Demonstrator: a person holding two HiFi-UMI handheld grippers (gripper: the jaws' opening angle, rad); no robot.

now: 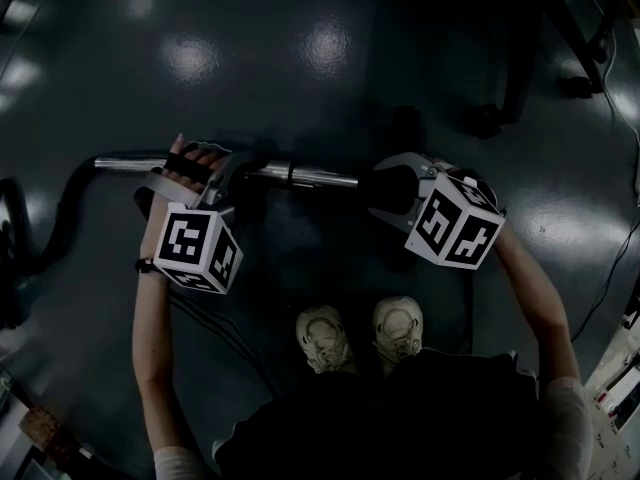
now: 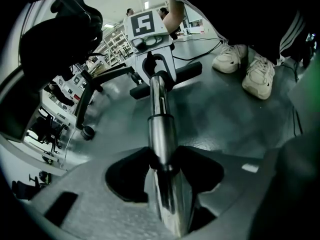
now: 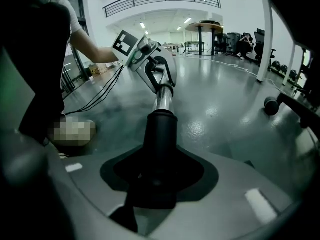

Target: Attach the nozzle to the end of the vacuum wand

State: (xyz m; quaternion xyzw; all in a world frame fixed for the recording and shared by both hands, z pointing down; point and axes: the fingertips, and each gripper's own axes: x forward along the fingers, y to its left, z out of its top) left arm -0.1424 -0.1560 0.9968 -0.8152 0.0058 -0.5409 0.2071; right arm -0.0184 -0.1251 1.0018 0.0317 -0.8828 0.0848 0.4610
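Clamping shiny metal vacuum wand [image 2: 160, 119] in left gripper [image 2: 162, 171] jaws, black tapered plastic nozzle [image 3: 160, 134] in right gripper [image 3: 157, 176] jaws. Seems already seated on wand end; perhaps only pressing home left.

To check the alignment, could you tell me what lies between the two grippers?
Only the chrome wand, running from the left gripper into the black nozzle in the right gripper; the head view shows it.

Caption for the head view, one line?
Left tool grips the chrome wand; right tool holds the black nozzle at its end.
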